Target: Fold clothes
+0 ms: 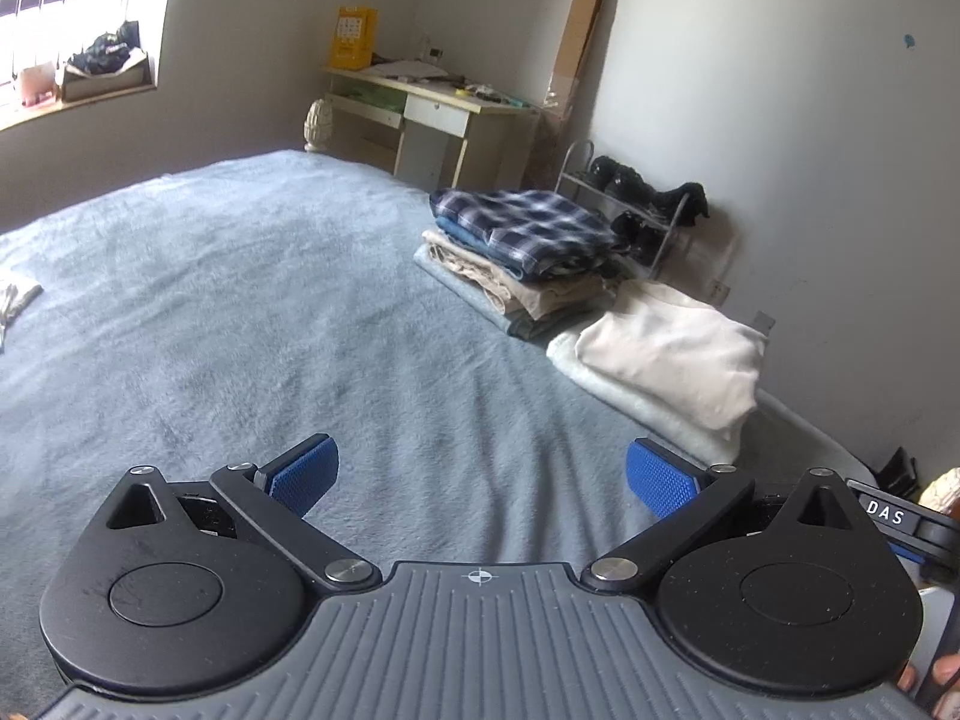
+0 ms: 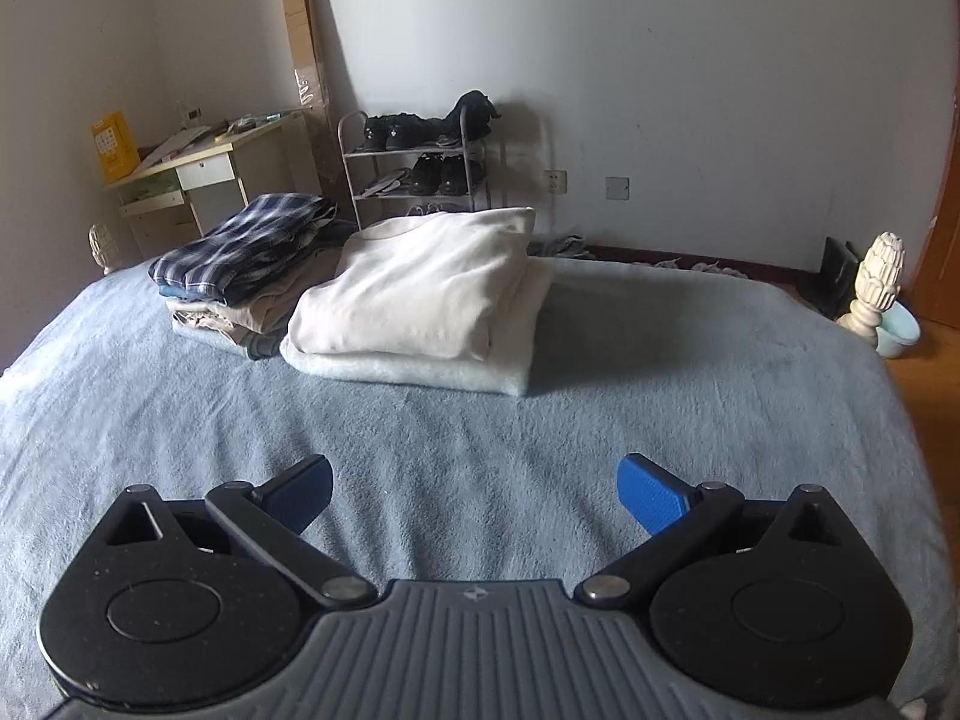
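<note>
Left wrist view: your left tool (image 1: 480,480) hangs over the grey-blue bed (image 1: 240,300), its blue pads spread wide apart with only blanket between them.
Right wrist view: your right tool (image 2: 474,492) is likewise spread apart and clamped on nothing, above bare blanket.
Folded stack: at about 1 o'clock from your left tool, a plaid shirt (image 1: 528,222) tops a pile with blue denim and beige pieces (image 1: 540,288) under it; in the right wrist view the same plaid shirt (image 2: 252,240) sits at about 11 o'clock.
Cream garment: folded (image 2: 420,282), resting on a pale folded blanket (image 2: 420,372), at 12 o'clock from your right tool and touching the plaid pile's side; at 2 o'clock (image 1: 672,348) from your left tool.
Loose cloth: a pale piece (image 1: 15,300) lies at the bed's edge at 9 o'clock in the left wrist view, mostly cut off.
Shoe rack: a metal rack (image 2: 420,162) against the wall beyond the stacks holds dark shoes (image 2: 444,171) on its shelves, with more dark items on top.
Table: a pale table (image 2: 204,174) in the corner carries papers and a yellow box (image 2: 114,144).
Window ledge: a cardboard tray (image 1: 105,75) there holds a dark bundle.
Your hand: fingertips (image 1: 936,678) show at the lower right edge of the left wrist view.
</note>
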The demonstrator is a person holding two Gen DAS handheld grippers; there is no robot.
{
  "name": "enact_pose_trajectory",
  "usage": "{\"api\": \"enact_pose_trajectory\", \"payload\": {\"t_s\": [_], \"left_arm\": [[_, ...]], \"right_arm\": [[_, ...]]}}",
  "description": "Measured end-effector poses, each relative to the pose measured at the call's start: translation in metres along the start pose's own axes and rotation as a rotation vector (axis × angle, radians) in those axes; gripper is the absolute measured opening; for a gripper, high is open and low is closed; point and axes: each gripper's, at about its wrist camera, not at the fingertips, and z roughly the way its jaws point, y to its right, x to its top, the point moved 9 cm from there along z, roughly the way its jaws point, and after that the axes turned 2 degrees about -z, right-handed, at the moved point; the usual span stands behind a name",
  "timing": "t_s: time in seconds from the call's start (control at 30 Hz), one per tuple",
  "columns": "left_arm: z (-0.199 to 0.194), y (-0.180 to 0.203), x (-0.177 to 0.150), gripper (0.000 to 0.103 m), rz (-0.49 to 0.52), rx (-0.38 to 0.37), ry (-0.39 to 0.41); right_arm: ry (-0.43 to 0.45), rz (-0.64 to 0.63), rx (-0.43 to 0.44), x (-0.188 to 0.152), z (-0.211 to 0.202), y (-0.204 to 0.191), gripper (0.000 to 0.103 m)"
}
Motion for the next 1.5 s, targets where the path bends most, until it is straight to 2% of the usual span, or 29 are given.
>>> {"api": "enact_pose_trajectory", "payload": {"t_s": [0.43, 0.9, 1.07, 1.27, 1.5], "left_arm": [[0.0, 0.009, 0.011, 0.103, -0.014, -0.031, 0.021], [0.039, 0.026, 0.022, 0.103, -0.024, -0.04, 0.005], [0.047, 0.028, 0.026, 0.103, 0.003, 0.018, 0.025], [0.057, 0.027, 0.021, 0.103, 0.014, 0.046, -0.018], [0.053, 0.036, 0.015, 0.103, 0.071, 0.065, -0.026]], "right_arm": [[0.059, -0.07, 0.007, 0.008, -0.014, -0.009, 0.103], [0.058, -0.115, -0.029, 0.028, 0.013, -0.021, 0.103], [0.046, -0.126, -0.037, 0.03, 0.02, -0.022, 0.103], [0.029, -0.125, -0.031, 0.028, 0.03, -0.025, 0.103], [0.018, -0.107, -0.029, 0.026, 0.032, -0.018, 0.103]]}}
